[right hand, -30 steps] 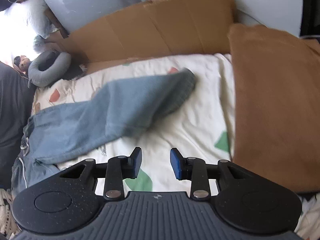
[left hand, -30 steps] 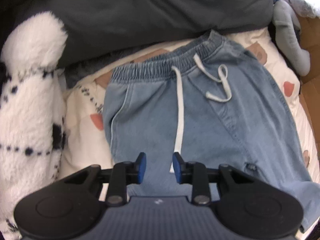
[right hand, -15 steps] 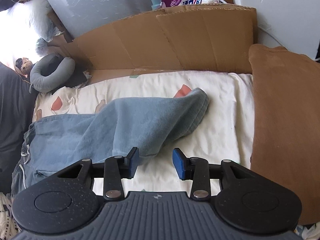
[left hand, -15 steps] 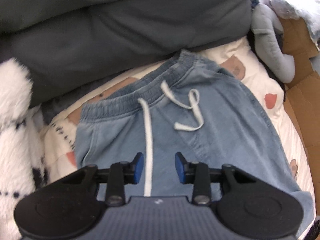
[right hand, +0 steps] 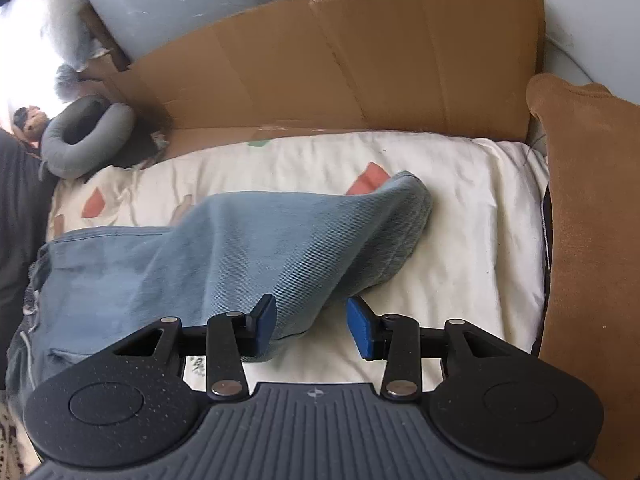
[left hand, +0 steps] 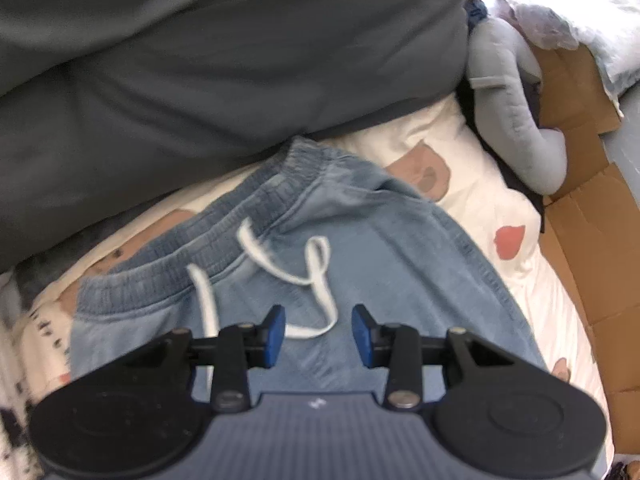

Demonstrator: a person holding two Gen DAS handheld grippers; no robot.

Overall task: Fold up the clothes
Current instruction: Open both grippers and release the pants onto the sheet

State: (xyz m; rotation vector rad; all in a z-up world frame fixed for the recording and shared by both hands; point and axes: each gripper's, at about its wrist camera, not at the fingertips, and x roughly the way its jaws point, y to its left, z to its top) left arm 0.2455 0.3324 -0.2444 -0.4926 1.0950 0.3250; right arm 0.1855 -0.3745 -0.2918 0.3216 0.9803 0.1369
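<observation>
Light blue denim pants (left hand: pixel 360 248) lie on a cream patterned bed sheet (left hand: pixel 480 184), waistband up, with a white drawstring (left hand: pixel 320 272). My left gripper (left hand: pixel 318 334) is open and empty, just above the front of the pants below the waistband, over the drawstring's loop. In the right wrist view the pant legs (right hand: pixel 260 248) stretch right across the sheet (right hand: pixel 472 208) and end at the cuff (right hand: pixel 416 200). My right gripper (right hand: pixel 312 322) is open and empty, its jaws over the lower edge of the leg.
A dark grey duvet (left hand: pixel 200 80) lies behind the waistband. A grey plush toy (left hand: pixel 516 112) and cardboard (left hand: pixel 600 248) are at the right. In the right wrist view, cardboard (right hand: pixel 360 64) lines the far side, a brown cushion (right hand: pixel 592 220) the right, a grey neck pillow (right hand: pixel 80 136) the left.
Both grippers have moved forward over the pants. The left one went from mid-thigh up towards the waistband and drawstring. The right one closed in from the bare sheet onto the leg's edge.
</observation>
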